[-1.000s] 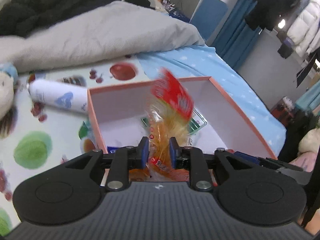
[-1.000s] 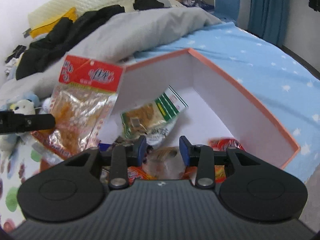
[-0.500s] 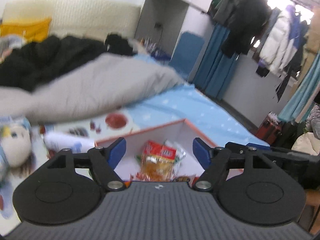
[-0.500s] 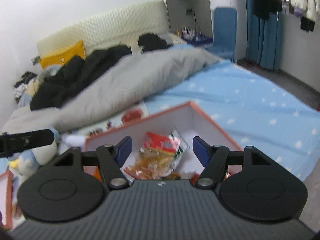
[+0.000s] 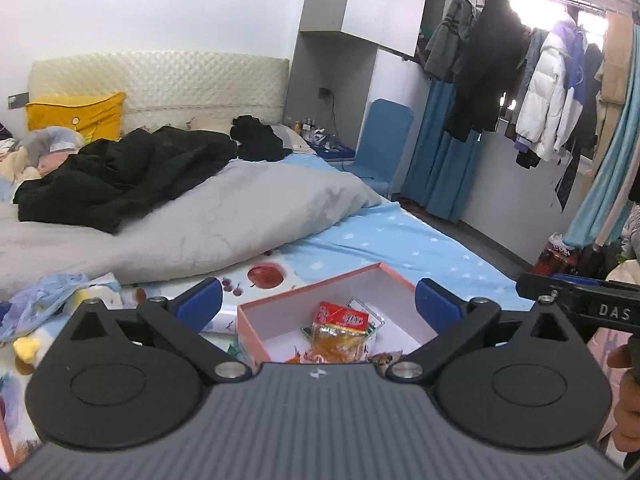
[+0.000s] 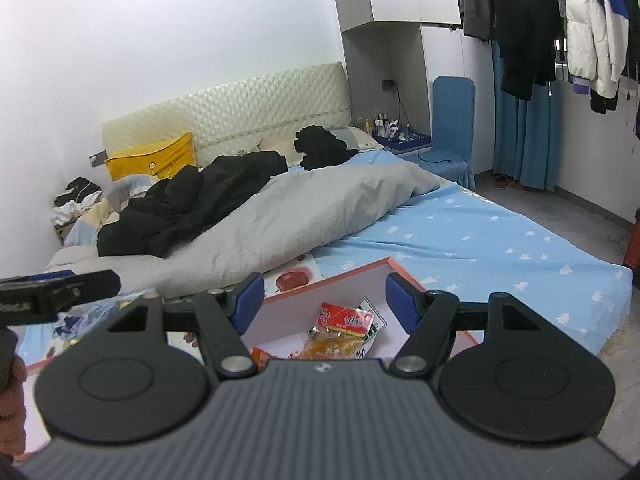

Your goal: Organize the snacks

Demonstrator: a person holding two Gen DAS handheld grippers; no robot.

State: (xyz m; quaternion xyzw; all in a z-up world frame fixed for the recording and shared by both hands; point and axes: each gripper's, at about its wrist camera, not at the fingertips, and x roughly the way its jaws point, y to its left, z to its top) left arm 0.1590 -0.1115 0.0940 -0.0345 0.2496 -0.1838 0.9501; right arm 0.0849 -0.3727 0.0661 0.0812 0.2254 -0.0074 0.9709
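Evidently between placements — the red-topped snack packet [image 5: 340, 330] lies inside the pink box [image 5: 250, 328] on the bed. Left claw [image 5: 316, 304] is opening wide, empty; right claw [image 6: 324, 300] moderately spread, empty (next snack unidentified).

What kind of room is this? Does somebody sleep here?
Most likely a bedroom. There is a bed with a grey duvet and a padded headboard, and coats hang on a rail beside it.
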